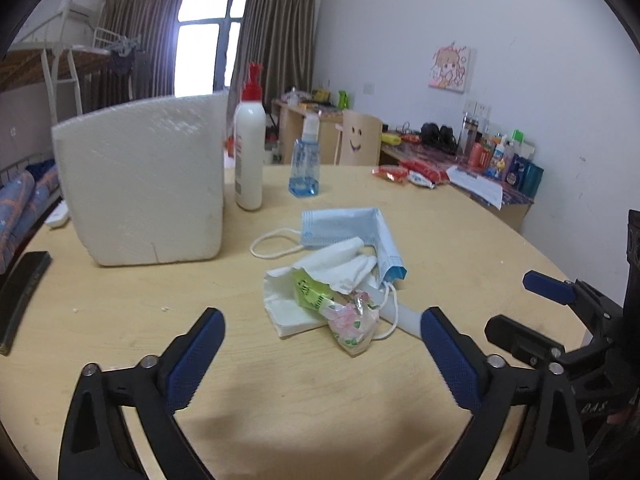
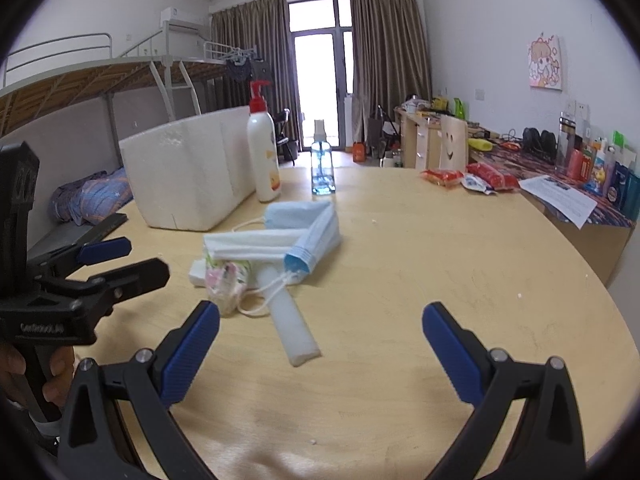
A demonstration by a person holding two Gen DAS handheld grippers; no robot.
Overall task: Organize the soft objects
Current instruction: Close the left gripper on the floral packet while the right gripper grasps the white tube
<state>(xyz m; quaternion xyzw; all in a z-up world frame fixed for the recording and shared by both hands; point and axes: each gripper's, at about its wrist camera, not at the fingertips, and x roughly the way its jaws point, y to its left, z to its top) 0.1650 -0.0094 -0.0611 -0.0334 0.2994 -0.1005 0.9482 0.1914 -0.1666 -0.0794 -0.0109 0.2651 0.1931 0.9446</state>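
A pile of soft things lies mid-table: a blue face mask (image 1: 344, 226) (image 2: 310, 222), a white cloth (image 1: 346, 266) (image 2: 250, 246), a white tissue pack (image 1: 286, 310), a floral packet (image 1: 354, 324) (image 2: 226, 280) and a white foam bar (image 2: 290, 322). A white foam box (image 1: 140, 180) (image 2: 188, 180) stands behind to the left. My left gripper (image 1: 322, 340) is open and empty, just short of the pile. My right gripper (image 2: 320, 336) is open and empty, over the foam bar's near end. The right gripper also shows at the edge of the left wrist view (image 1: 516, 304).
A white lotion bottle with a red pump (image 1: 250, 152) (image 2: 263, 156) and a blue spray bottle (image 1: 304, 168) (image 2: 322, 170) stand behind the pile. Red snack packets (image 2: 468, 176) lie at the far right. A dark flat object (image 1: 24, 288) lies at the left table edge.
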